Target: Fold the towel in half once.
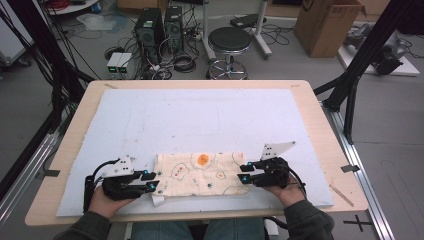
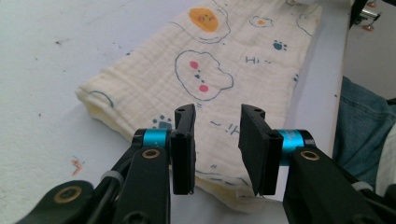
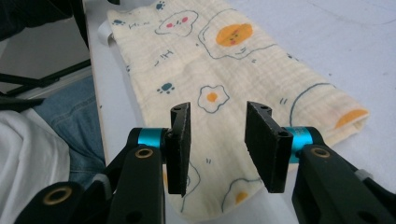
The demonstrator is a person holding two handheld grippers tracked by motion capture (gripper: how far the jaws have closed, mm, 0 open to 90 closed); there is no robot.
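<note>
Left gripper [image 1: 148,181] sits over the left end of the folded cloth [image 1: 200,174]; jaws released, nothing pinched, the fabric lying loose below the gap in the left gripper view. Cloth: cream muslin with egg and paw prints, folded into a flat strip along the near edge of the table [image 1: 320,120], on the pale mat [image 1: 200,115], roughly centred between the near corners. Judged light, limp, crinkly, not slippery; it would sag if lifted at one point. Best taken at both short ends, pinching all layers at the folded edge. Right gripper [image 1: 244,174] sits over the right end, jaws likewise parted, gripping nothing.
</note>
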